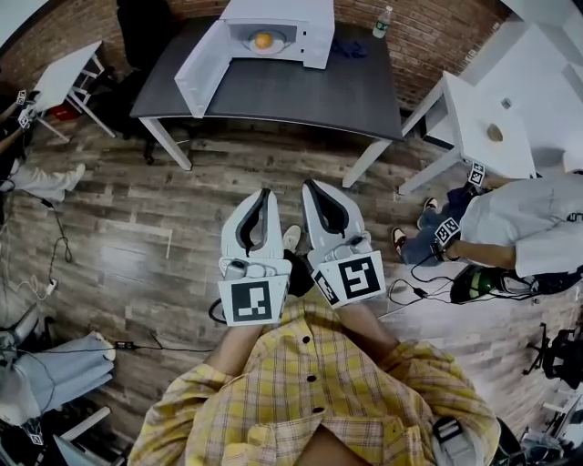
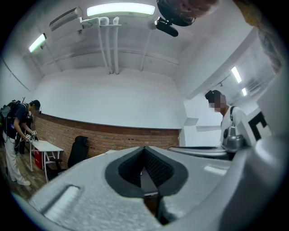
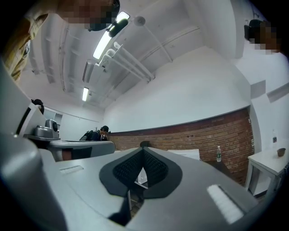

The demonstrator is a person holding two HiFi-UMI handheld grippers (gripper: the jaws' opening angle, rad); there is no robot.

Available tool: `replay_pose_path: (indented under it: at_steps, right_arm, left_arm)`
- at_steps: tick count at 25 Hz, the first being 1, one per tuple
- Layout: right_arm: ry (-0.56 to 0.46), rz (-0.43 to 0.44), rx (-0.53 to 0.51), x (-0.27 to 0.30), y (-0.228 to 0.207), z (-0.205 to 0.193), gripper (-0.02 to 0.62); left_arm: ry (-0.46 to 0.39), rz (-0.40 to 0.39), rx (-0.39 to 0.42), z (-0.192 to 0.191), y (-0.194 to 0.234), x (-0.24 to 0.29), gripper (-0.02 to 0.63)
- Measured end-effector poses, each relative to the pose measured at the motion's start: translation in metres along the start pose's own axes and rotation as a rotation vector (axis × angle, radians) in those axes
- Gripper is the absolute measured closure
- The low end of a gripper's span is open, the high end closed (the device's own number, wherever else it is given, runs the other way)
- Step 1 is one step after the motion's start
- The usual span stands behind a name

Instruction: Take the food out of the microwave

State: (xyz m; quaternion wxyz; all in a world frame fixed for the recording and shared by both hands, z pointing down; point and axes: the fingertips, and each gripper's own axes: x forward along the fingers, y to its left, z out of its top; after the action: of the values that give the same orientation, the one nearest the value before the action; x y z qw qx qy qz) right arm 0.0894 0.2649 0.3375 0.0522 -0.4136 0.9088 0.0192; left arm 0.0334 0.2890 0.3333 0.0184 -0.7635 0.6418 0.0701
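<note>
Head view: a dark table (image 1: 301, 96) stands at the far side of a plank floor (image 1: 137, 237). On it sits a white microwave (image 1: 305, 27), its door (image 1: 202, 68) swung fully open to the left. The food (image 1: 263, 40), a round orange item, lies on a plate (image 1: 247, 43) inside the cavity. A bottle (image 1: 383, 22) stands at the table's far right corner, apart from the microwave. The left gripper (image 1: 265, 193) and right gripper (image 1: 310, 185) are held side by side close to the wearer's yellow check shirt (image 1: 310, 382), over the floor and well short of the table, tips pointing toward it. A seated person (image 1: 519, 232) is at the right edge. Left gripper view: the jaws are clenched, their tips meeting, with nothing between the dark pads (image 2: 158, 167). Beyond them run a brick wall (image 2: 113, 133) and a white wall above it; a second person (image 2: 18, 128) stands at a small white table (image 2: 45, 146) on the left. Right gripper view: the jaws are likewise clenched tip to tip and hold nothing. The left gripper shows at the left edge, the bottle at the right against the brick.
</note>
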Motion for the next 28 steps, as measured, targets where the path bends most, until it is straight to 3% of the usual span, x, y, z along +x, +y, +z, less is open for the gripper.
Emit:
replay_pose_path:
  at_steps: [17,28]
  right_arm:
    - [0.015,0.029,0.025,0.161,-0.074,-0.025,0.592]
    - [0.01,0.039,0.061,0.244,-0.134,-0.032,0.592]
  left_arm:
    - [0.027,0.03,0.026,-0.021,0.083,0.154,0.604]
    - [0.037,0.005,0.042,-0.034,0.103,0.254,0.604]
